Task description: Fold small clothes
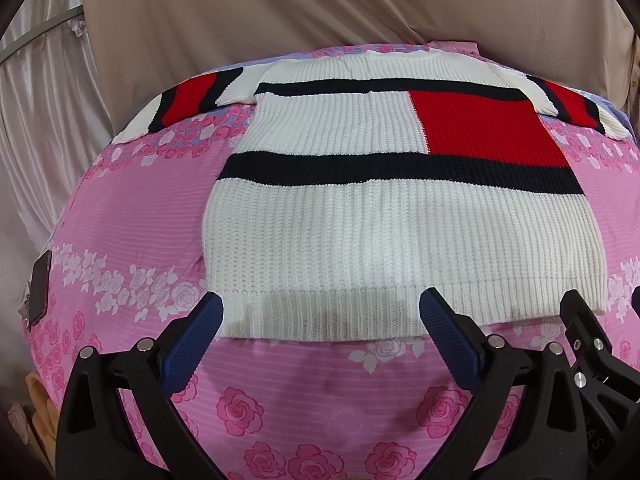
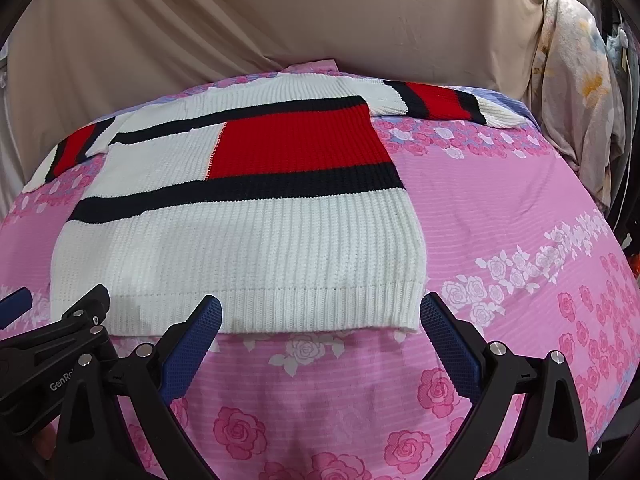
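Observation:
A white knit sweater point(image 1: 360, 236) with black stripes and a red block lies flat on the pink rose bedsheet point(image 1: 132, 216), both sleeves spread out at the far end. It also shows in the right wrist view point(image 2: 248, 248). My left gripper point(image 1: 320, 304) is open, its blue pads hovering at the left part of the ribbed hem. My right gripper point(image 2: 320, 306) is open over the hem's right part, near the corner. The right gripper shows at the right edge of the left wrist view point(image 1: 592, 332); the left gripper shows at the left edge of the right wrist view point(image 2: 60, 320).
A dark phone point(image 1: 40, 284) lies near the bed's left edge. Beige curtain point(image 1: 320, 4) hangs behind the bed. A floral cloth point(image 2: 580, 80) hangs at the far right.

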`<state>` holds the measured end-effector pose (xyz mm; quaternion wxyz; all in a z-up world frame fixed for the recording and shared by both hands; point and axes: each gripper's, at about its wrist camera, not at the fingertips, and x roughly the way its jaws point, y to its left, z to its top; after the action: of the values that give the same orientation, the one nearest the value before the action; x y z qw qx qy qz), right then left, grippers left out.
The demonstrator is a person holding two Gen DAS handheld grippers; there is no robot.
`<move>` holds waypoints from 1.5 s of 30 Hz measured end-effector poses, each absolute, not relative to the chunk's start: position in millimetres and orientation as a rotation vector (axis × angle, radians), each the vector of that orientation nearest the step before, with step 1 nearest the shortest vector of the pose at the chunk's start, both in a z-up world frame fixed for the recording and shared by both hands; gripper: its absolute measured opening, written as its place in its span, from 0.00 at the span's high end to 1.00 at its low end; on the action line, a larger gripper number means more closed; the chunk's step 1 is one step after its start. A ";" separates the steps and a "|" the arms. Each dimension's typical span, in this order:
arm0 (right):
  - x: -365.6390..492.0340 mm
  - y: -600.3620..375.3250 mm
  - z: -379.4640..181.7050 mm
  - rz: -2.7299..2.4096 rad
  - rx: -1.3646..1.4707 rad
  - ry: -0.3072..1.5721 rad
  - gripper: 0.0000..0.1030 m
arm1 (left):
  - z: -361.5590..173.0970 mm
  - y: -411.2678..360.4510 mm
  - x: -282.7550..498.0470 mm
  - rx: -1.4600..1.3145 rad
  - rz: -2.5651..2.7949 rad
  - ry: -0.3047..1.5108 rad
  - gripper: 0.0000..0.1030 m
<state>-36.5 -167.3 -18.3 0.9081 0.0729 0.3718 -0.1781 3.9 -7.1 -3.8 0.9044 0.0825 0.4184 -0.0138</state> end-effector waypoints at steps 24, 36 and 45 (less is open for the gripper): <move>-29.6 -174.9 -19.7 -0.373 0.163 0.774 0.05 | -3.5 -16.5 12.1 0.188 -0.022 0.871 0.07; -21.1 -177.5 -23.3 -0.367 0.165 0.782 0.05 | -7.1 -15.5 20.6 0.195 -0.009 0.877 0.07; -17.2 -179.3 -26.2 -0.362 0.172 0.789 0.05 | -9.2 -18.1 25.8 0.198 -0.003 0.882 0.07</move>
<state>-17.2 -179.3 -26.2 0.9037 0.0830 0.3819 -0.1751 25.8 -18.1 -9.2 0.8996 0.0955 0.4262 -0.0015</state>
